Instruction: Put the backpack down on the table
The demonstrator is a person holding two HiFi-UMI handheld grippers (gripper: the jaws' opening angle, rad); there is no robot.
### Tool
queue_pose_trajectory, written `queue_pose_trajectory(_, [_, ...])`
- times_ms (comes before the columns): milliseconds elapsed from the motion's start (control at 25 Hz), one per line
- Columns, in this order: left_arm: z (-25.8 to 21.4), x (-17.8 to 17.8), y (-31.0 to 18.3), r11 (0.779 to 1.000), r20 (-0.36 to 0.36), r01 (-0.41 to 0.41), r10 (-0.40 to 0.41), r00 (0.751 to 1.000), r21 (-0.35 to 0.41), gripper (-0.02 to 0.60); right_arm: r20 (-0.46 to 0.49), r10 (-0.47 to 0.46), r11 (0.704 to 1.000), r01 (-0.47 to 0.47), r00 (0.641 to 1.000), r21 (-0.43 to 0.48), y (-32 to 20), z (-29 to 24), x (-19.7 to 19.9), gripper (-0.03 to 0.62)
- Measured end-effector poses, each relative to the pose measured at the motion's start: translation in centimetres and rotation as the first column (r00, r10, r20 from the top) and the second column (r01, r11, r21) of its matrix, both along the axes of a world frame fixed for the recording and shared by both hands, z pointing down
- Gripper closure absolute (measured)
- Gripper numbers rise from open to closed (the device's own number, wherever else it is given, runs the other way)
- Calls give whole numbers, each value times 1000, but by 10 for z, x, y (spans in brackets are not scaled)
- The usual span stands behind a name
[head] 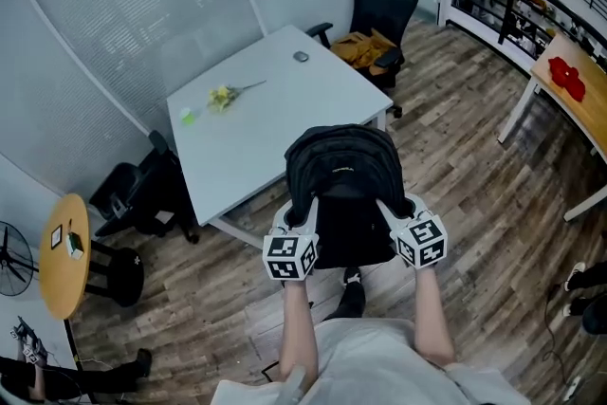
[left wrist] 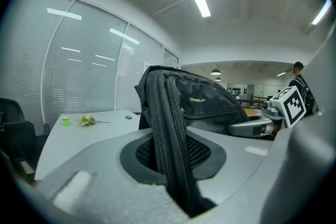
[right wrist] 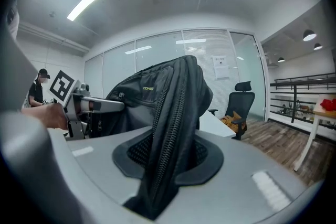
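Note:
I hold a black backpack (head: 343, 175) between both grippers, just above the near corner of the white table (head: 247, 147). Its lower part hangs in front of the table's edge, over the wooden floor. My left gripper (head: 302, 213) is shut on the backpack's left zippered side (left wrist: 168, 128), and the fabric runs down between its jaws. At the other side my right gripper (head: 396, 209) is shut on the right zippered edge (right wrist: 170, 113). Each gripper view shows the opposite gripper beyond the bag: the right gripper (left wrist: 262, 122) and the left gripper (right wrist: 86, 106).
On the table lie a yellow flower (head: 226, 95), a small green cup (head: 188, 117) and a dark round object (head: 301, 57). A black office chair (head: 381, 9) stands behind the table, another (head: 142, 194) at its left. A round wooden table (head: 64, 251) is at the far left.

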State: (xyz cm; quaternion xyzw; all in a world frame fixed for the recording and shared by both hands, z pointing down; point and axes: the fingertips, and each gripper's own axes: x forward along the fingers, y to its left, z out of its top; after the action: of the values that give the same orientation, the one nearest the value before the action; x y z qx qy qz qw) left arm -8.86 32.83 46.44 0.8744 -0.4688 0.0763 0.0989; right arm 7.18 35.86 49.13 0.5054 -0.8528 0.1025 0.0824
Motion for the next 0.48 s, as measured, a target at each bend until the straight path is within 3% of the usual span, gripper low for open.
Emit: queue_pose_trajectory(480, [5, -10, -150, 999, -24, -36, 36, 999, -1, 514, -24, 18, 1000, -18, 1000, 2, -149, 2, -9, 500])
